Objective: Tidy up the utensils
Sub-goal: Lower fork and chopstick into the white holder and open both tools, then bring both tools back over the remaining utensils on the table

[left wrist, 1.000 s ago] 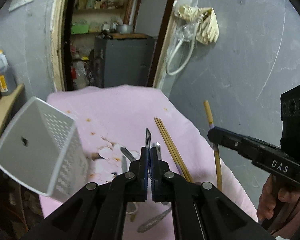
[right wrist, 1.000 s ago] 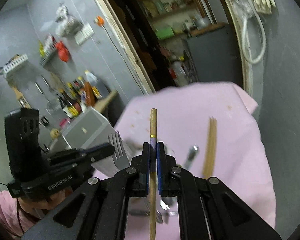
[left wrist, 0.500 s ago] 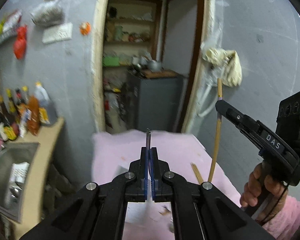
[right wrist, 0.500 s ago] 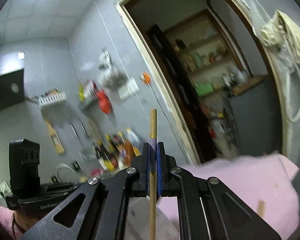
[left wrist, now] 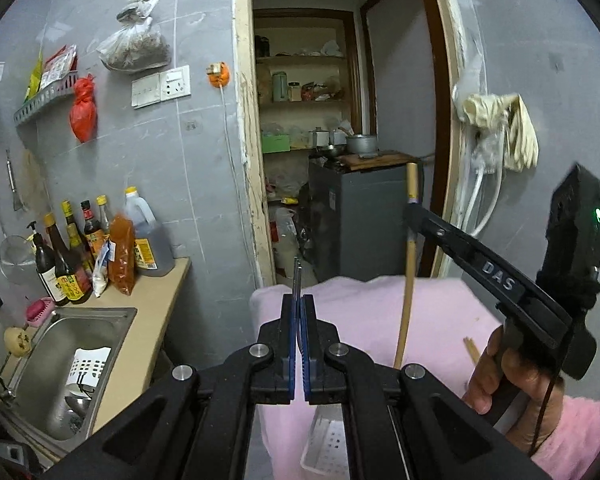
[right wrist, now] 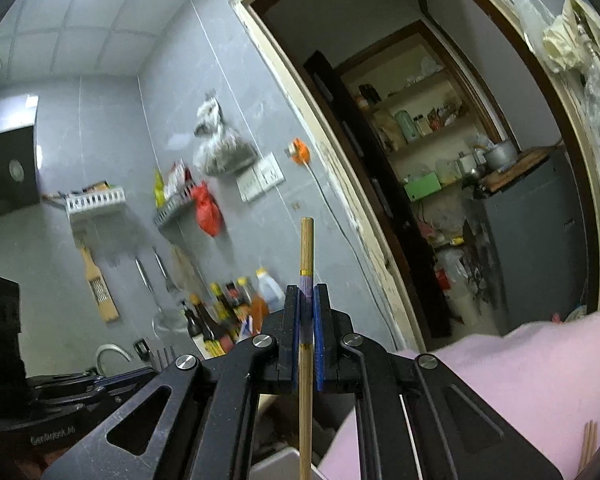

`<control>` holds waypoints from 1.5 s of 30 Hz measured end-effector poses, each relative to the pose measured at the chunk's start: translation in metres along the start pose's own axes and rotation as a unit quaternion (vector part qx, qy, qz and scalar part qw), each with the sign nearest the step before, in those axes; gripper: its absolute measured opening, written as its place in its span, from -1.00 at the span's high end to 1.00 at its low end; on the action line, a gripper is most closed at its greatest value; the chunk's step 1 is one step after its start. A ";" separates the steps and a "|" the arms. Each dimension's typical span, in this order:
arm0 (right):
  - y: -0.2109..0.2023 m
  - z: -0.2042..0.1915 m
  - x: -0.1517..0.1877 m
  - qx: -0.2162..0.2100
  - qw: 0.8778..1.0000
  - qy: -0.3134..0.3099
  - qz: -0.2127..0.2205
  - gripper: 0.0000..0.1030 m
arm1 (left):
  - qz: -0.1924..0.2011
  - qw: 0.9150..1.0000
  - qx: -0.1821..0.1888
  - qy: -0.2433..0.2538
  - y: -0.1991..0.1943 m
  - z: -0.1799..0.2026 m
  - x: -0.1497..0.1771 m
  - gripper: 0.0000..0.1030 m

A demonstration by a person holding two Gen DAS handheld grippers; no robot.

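My left gripper (left wrist: pixel 299 304) is shut on a metal fork (left wrist: pixel 297 276); its tines stick up edge-on above the jaws. My right gripper (right wrist: pixel 307 296) is shut on a wooden chopstick (right wrist: pixel 306 256) held upright; it also shows in the left wrist view (left wrist: pixel 408 256), to the right of the fork. The white perforated utensil holder (left wrist: pixel 324 444) sits low under the left gripper, on the pink cloth (left wrist: pixel 364 312). Its rim shows at the bottom of the right wrist view (right wrist: pixel 280 466). More chopsticks (left wrist: pixel 471 350) lie on the cloth.
A steel sink (left wrist: pixel 60 360) and a counter with sauce bottles (left wrist: pixel 84 256) are to the left. An open doorway with a grey cabinet (left wrist: pixel 360 216) is straight ahead. Gloves (left wrist: pixel 500 128) hang on the right wall.
Both grippers have tilted up from the cloth to face the wall and doorway. The fork and chopstick stay gripped. The holder has dropped to the bottom of both views.
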State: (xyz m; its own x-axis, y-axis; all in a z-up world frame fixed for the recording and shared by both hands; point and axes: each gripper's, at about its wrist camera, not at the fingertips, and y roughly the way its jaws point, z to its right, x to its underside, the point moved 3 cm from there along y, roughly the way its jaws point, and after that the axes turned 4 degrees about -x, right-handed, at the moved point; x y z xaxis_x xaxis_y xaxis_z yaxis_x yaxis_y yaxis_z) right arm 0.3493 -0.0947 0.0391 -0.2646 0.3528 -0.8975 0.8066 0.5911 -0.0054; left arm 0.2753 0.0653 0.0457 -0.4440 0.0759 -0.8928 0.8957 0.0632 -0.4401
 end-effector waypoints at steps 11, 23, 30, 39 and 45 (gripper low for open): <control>-0.006 0.020 0.054 -0.005 0.997 -0.007 -0.071 0.88 | -0.023 1.000 0.013 0.001 0.013 0.019 0.052 0.94; -0.034 0.031 0.074 -0.008 0.991 0.010 -0.134 0.56 | -0.091 0.988 0.085 -0.094 0.020 0.005 0.077 0.56; -0.083 0.042 0.051 0.042 0.993 0.016 -0.110 0.22 | -0.058 0.986 0.080 -0.136 0.002 0.006 0.073 -0.19; -0.162 0.043 0.018 0.167 0.978 -0.085 -0.090 -0.81 | 0.026 0.994 0.029 -0.102 -0.031 0.050 0.057 -1.00; -0.196 0.054 0.008 0.226 0.963 -0.120 -0.089 -0.94 | 0.057 0.996 0.009 -0.070 -0.034 0.082 0.056 -1.00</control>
State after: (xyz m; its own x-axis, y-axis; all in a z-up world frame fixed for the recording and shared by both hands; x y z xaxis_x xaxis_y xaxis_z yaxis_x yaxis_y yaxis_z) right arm 0.2178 -0.2474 0.0090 -0.3338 0.0642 -0.9404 0.9215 0.2324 -0.3112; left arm 0.2216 -0.0137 0.0026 -0.3321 -0.0578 -0.9415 0.9412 0.0451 -0.3348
